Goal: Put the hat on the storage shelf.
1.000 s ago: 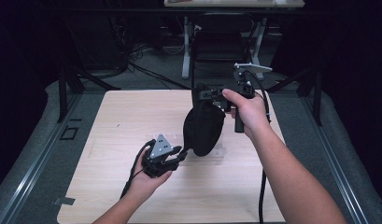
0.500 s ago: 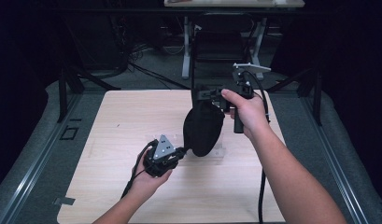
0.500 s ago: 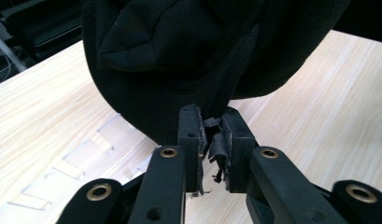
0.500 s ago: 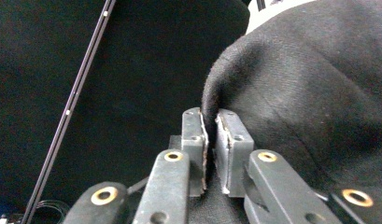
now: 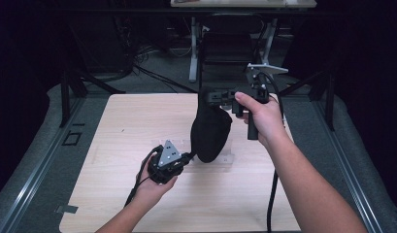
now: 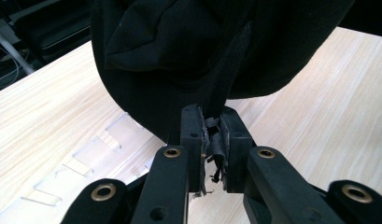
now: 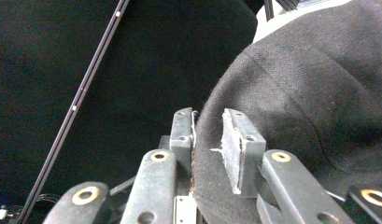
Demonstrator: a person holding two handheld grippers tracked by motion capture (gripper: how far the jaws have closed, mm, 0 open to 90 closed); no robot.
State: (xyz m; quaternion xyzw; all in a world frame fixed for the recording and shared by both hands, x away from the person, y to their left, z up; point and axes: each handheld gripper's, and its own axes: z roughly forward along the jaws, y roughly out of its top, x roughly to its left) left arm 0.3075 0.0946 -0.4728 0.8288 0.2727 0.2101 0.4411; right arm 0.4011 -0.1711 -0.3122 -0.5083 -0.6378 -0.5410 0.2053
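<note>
A black fabric cap [image 5: 210,133] hangs above the middle of the wooden table [image 5: 128,121]. My right gripper [image 5: 206,97] holds it from the top, shut on the cap's edge [image 7: 319,93]; the fabric runs between the jaws of the right gripper [image 7: 208,135]. My left gripper [image 5: 190,158] sits low at the cap's bottom end. In the left gripper view the left gripper [image 6: 213,135] is shut on a thin black strap of the cap [image 6: 188,46], which hangs right above it.
A clear plastic stand [image 5: 225,158] lies flat on the table under the cap, and its slotted edge [image 6: 86,158] is visible in the left gripper view. Dark floor, table legs and cables lie beyond the table's far edge.
Almost nothing: the cap sways slightly between the two grippers, and both hands keep their places and their hold.
</note>
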